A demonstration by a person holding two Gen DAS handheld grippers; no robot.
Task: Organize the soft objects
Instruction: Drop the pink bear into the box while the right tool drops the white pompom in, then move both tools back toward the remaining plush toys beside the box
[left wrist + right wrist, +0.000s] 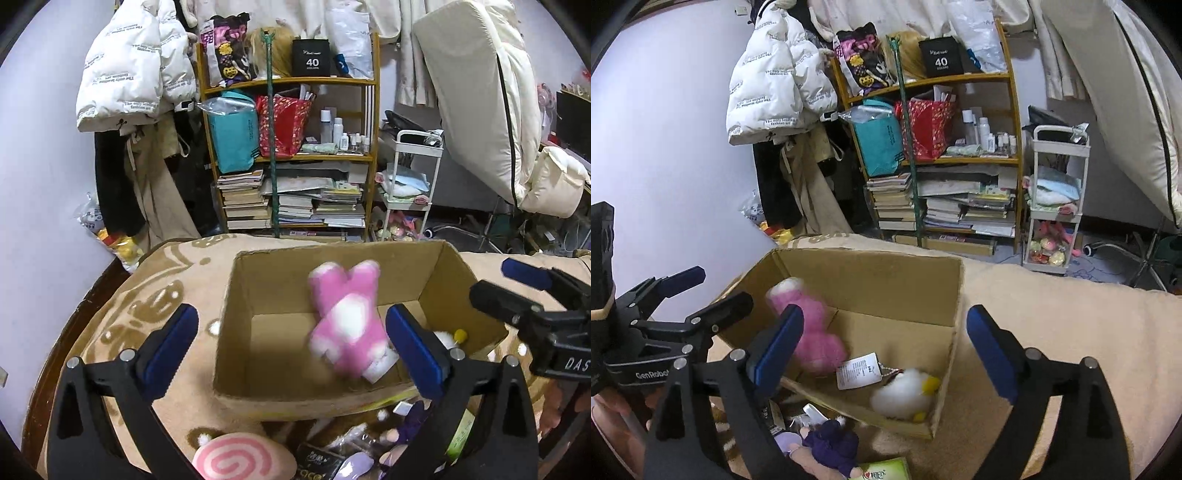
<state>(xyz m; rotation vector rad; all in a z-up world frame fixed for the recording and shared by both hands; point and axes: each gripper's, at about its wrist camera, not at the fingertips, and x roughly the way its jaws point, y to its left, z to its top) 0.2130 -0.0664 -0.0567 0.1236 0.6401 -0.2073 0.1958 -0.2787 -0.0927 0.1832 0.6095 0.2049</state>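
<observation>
An open brown cardboard box (236,354) sat on a tan plush blanket with a brown pattern (155,306), in front of a crowded wooden bookshelf (373,122). Inside the box, a pink and white plush toy with 2 long ears (345,314) appeared motion-blurred, apart from both grippers and touched by neither; whether it rested on the box floor could not be told. A white fluffy plush toy with yellow parts (905,395) lay in the box's near right corner, with a white printed tag (858,370) beside it. The left gripper (291,349) stood with its blue-padded jaws spread wide and held nothing, poised at the box's near edge. The right gripper (886,349) was likewise wide open and empty, aimed into the box. Outside the box, close to the cameras, lay a pink and white swirl-patterned cushion (240,459), a dark purple plush toy (833,443) and a green packet (882,470). A white puffer jacket with printed text (136,62) hung at the upper left.
</observation>
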